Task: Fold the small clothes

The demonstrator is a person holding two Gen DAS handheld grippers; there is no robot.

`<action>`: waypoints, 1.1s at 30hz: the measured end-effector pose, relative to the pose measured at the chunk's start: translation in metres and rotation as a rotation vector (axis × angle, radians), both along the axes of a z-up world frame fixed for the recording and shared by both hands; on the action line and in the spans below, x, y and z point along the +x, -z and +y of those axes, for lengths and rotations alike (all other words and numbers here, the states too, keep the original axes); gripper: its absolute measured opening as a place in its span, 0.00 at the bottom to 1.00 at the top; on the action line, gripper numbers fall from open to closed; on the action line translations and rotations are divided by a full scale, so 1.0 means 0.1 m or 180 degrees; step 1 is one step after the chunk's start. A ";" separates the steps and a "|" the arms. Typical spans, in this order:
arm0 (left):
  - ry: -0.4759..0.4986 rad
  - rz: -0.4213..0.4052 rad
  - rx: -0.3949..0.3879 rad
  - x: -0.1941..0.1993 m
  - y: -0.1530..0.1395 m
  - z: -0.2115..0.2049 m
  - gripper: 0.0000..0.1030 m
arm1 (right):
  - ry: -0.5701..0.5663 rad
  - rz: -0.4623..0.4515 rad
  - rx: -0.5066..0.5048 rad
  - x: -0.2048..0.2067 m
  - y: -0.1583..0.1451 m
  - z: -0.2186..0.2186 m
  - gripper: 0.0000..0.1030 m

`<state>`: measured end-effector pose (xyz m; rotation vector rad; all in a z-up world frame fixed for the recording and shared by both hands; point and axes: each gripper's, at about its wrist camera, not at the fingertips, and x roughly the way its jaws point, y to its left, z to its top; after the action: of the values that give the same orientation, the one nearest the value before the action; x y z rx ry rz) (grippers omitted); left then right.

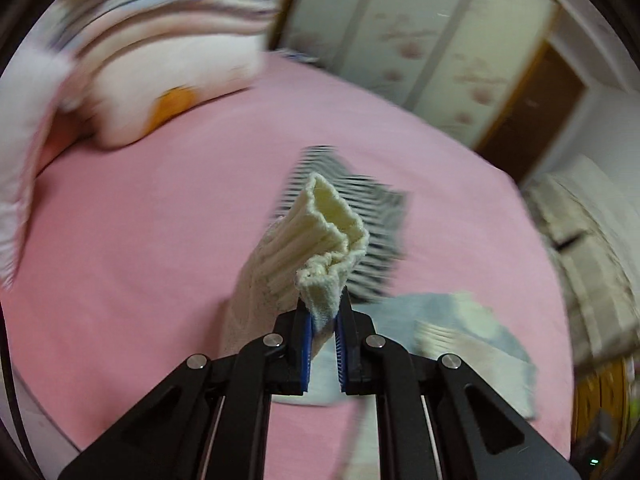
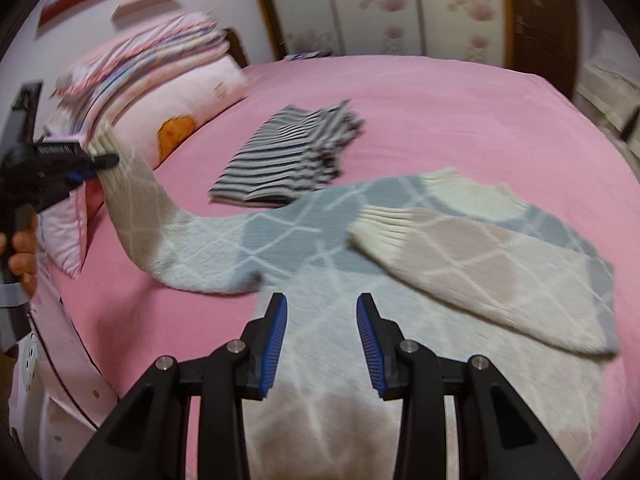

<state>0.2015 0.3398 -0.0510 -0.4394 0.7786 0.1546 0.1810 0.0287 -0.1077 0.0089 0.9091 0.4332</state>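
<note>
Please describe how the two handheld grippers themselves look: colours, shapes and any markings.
Both the left gripper and the right gripper are matte black linkage frames with silver round pivot pins and triangular cut-outs. Their fingers carry ribbed blue pads on the inner faces. In the right wrist view the left gripper's body bears a small white label, too blurred to read.

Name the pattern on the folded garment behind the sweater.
Dark and white stripes on the folded garment; clearest in the right wrist view.

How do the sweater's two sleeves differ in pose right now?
The left sleeve is lifted off the bed, its ribbed cuff pinched in the left gripper; the right sleeve lies folded flat across the sweater body, untouched. The left stretches outward; the right points inward. Both share the diamond knit and cream cuffs.
</note>
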 end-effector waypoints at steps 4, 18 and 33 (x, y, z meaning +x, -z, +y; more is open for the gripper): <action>0.0442 -0.0052 -0.0030 0.16 -0.09 -0.87 0.07 | 0.0205 -0.0053 0.0035 -0.10 -0.05 -0.41 0.35; 0.1194 0.0564 0.0123 0.31 1.31 -2.59 0.27 | 0.0758 0.0223 0.0139 -0.13 0.38 -1.45 0.35; 0.1190 0.0294 0.0184 -0.18 1.26 -2.64 0.75 | 0.0845 0.0426 0.0322 -0.04 0.66 -1.62 0.35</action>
<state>0.1833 0.0756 -0.1766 -0.2269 0.9311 -0.1522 0.1773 -0.1329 -0.1738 0.2510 1.0011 0.2325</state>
